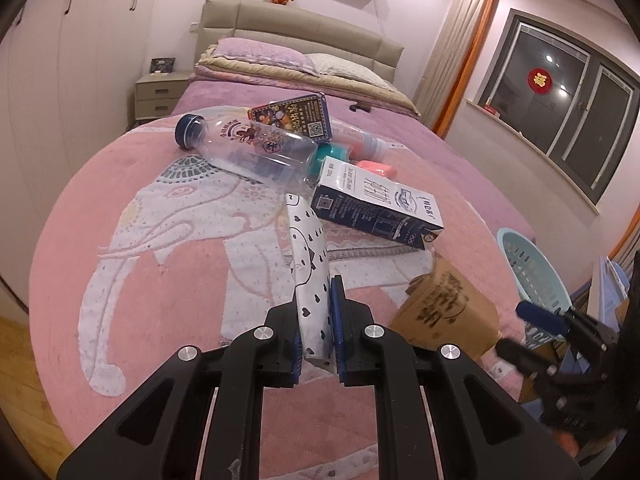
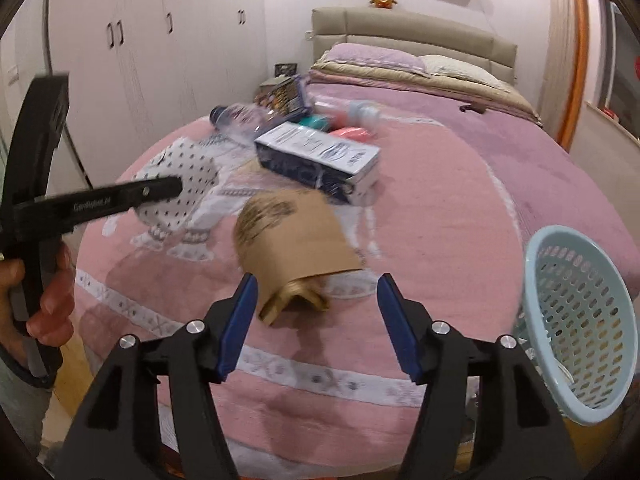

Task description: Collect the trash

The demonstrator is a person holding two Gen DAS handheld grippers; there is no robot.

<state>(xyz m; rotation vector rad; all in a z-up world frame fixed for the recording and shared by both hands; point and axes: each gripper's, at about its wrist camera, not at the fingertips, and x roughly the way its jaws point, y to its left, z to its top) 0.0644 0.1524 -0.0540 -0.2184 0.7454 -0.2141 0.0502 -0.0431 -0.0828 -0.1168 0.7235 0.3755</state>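
My left gripper [image 1: 316, 320] is shut on a white packet with black hearts [image 1: 310, 264] and holds it above the pink blanket; the packet also shows in the right wrist view [image 2: 180, 188]. My right gripper [image 2: 316, 320] is open, just in front of a brown paper carton [image 2: 292, 236] lying on the blanket, also in the left wrist view [image 1: 448, 308]. Further back lie a blue-and-white carton [image 2: 320, 160], a clear plastic bottle [image 1: 248, 148] with a blue cap, a dark printed box [image 1: 296, 118] and some teal and pink items [image 1: 372, 166].
A light blue perforated basket [image 2: 576, 312] stands at the bed's right edge, also in the left wrist view [image 1: 532, 276]. Pillows [image 1: 260, 56] and a headboard are at the far end. Wardrobes [image 2: 140, 60] line the left wall, with a nightstand [image 1: 158, 94] beside the bed.
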